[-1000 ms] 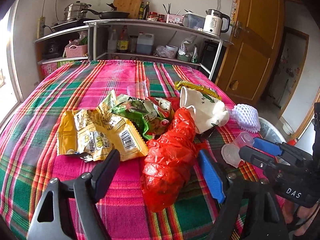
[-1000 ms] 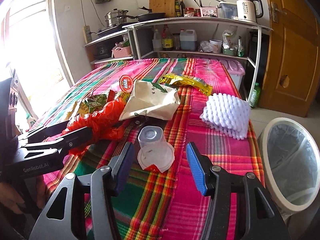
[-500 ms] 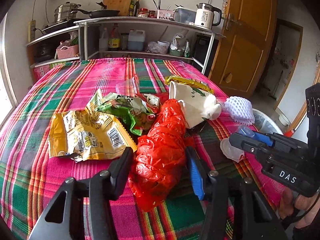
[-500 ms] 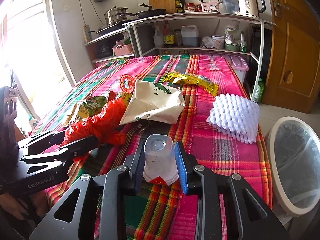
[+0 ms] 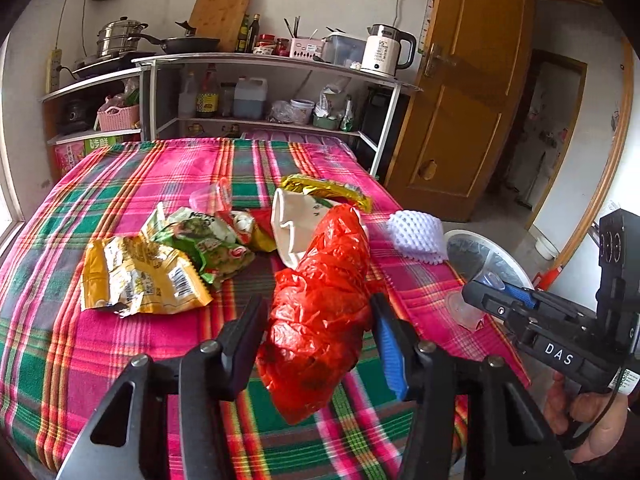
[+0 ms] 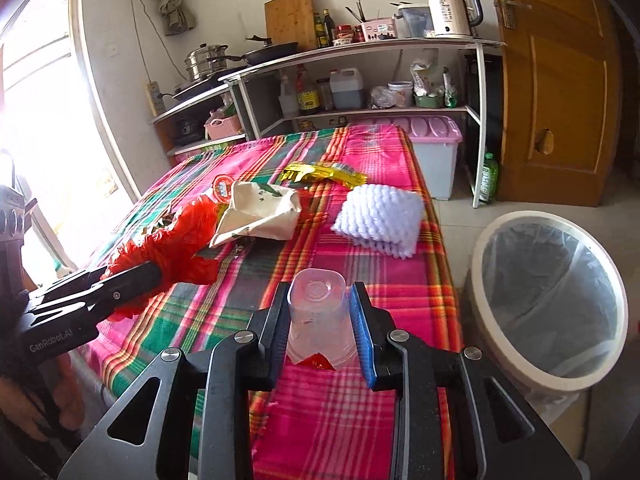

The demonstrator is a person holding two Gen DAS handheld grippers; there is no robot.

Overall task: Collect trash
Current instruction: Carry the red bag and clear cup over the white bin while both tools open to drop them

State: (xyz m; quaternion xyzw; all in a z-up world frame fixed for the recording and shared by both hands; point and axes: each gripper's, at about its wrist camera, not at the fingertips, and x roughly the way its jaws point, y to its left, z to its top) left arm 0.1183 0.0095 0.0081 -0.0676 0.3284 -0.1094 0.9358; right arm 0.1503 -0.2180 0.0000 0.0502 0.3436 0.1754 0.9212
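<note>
My left gripper [image 5: 320, 312] is shut on a crumpled red plastic bag [image 5: 324, 292] and holds it lifted off the plaid tablecloth [image 5: 120, 344]; the bag also shows in the right wrist view [image 6: 176, 248]. My right gripper [image 6: 320, 304] is shut on a clear plastic cup [image 6: 318, 320], held upside down above the table's right edge. A white-rimmed trash bin [image 6: 548, 300] with a clear liner stands on the floor to the right. Still on the table: a yellow snack bag [image 5: 136, 280], a green wrapper [image 5: 200, 244], a white paper bag [image 6: 260, 216], a gold wrapper [image 6: 320, 172], white foam netting [image 6: 380, 220].
A metal shelf [image 6: 360, 52] with pans, bottles and a kettle [image 6: 452, 8] stands behind the table. A pink-lidded storage box [image 6: 432, 144] sits beside it. A wooden door [image 6: 560, 80] is at right. A clear cup [image 5: 208, 196] lies mid-table.
Both grippers closed: the left on the red bag, the right on the clear cup. Both objects have since been lifted off the cloth, and the right gripper moved toward the bin.
</note>
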